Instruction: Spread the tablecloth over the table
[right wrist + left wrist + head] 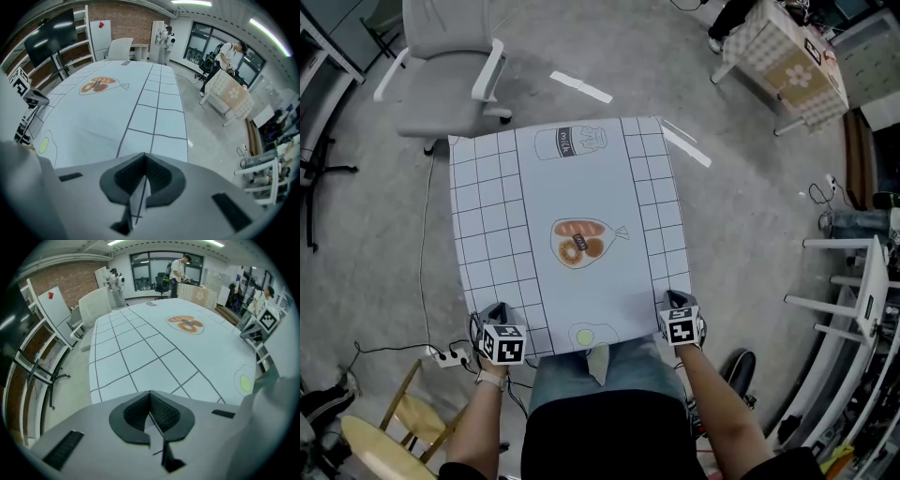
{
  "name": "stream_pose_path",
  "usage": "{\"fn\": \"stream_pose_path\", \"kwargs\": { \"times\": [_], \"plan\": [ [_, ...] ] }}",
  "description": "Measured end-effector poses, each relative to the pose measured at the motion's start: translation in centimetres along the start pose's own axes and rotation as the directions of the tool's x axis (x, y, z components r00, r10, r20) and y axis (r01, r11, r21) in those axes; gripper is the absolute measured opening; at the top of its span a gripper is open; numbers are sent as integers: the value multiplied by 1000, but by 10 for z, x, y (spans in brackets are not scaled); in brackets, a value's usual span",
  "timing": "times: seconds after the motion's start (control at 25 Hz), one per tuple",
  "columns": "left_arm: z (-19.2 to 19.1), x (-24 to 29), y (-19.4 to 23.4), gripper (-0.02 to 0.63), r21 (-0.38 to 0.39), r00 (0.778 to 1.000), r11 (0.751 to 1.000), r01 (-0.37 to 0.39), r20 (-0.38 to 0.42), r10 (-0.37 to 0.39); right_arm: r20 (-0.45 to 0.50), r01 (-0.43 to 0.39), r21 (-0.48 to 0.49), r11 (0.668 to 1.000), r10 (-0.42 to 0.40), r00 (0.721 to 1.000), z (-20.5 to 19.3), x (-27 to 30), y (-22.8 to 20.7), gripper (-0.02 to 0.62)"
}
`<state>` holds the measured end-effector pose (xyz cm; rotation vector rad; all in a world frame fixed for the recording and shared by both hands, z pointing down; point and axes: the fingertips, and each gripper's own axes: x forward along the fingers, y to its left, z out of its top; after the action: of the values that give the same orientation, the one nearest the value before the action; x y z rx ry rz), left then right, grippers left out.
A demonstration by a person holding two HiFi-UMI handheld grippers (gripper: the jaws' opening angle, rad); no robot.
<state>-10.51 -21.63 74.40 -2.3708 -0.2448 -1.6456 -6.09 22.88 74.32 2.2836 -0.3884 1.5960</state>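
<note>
1. Head view: the tablecloth (572, 187) lies flat mid-frame, and the left gripper (493, 312) and right gripper (674, 301) each pinch a bottom corner.
2. Only the gripper views show cloth squeezed between the pads (a thin strip).
3. A chair (450, 66) sits upper left, and there is bare floor (750, 187) on the right.

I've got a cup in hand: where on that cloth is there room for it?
The whole tablecloth is bare, only prints. Roomiest between milk print and bread print. Avoid the near corners, clamped by the left gripper and right gripper.
</note>
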Motion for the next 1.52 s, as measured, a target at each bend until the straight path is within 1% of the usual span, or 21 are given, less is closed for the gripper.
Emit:
{"fn": "stream_pose_path", "kwargs": {
  "times": [0.08,0.12,0.24,0.36,0.52,0.6,0.68,0.8,0.88,0.96,1.04,1.08,1.24,1.28,1.36,1.44,1.52],
  "plan": [
    [1,1,1,5,54,1000,998,17,-1,-17,-17,0,-12,1000,0,1000,1,1,2,9],
    [1,2,1,5,67,1000,997,23,-3,-23,-25,-5,-18,1000,4,1000,2,1,3,9],
    [0,1,5,5,50,1000,999,21,-10,-21,-42,-35,-34,999,34,999,0,1,8,8],
    [-2,-1,9,5,34,1000,999,-4,-25,5,-37,-64,-41,997,63,997,-2,-1,14,8],
    [-2,-2,10,5,56,999,998,-27,-33,29,-16,-76,-54,996,75,997,-2,-1,14,9],
    [-2,-3,9,5,71,998,997,-40,-36,42,-14,-82,-23,996,82,997,-4,-1,13,9],
    [-2,-4,8,5,65,997,997,-44,-53,47,-16,-79,8,997,79,997,-2,-4,11,9],
    [-3,-3,-1,5,34,996,999,-8,-85,11,-18,-13,26,1000,13,1000,-3,-7,-9,9],
    [-5,-3,-13,5,35,995,999,22,-97,-18,-50,17,49,999,-15,999,-17,-6,-25,9],
    [-8,-4,-21,5,61,995,998,22,-102,-16,-79,5,68,998,1,997,-32,-4,-31,9],
    [-9,-5,-23,5,84,995,996,6,-100,2,-80,-12,54,998,17,997,-38,-4,-32,9],
    [-8,-5,-23,5,83,995,996,5,-104,4,-80,-16,51,999,21,997,-38,-4,-32,9],
    [-7,-8,-18,5,42,990,998,42,-135,-36,-88,-25,93,995,33,996,-39,-10,-29,9],
    [-7,-9,-17,5,45,989,998,53,-139,-46,-93,-21,91,996,30,995,-39,-12,-27,9],
    [-9,-9,-16,5,77,988,995,70,-144,-59,-108,-12,86,996,22,994,-42,-14,-24,9],
    [-10,-7,-15,5,105,988,991,78,-142,-63,-117,-12,112,994,25,993,-45,-13,-22,9],
    [-10,-6,-14,5,82,988,993,85,-135,-73,-121,-12,151,988,31,992,-44,-12,-23,9]
  ]
}}
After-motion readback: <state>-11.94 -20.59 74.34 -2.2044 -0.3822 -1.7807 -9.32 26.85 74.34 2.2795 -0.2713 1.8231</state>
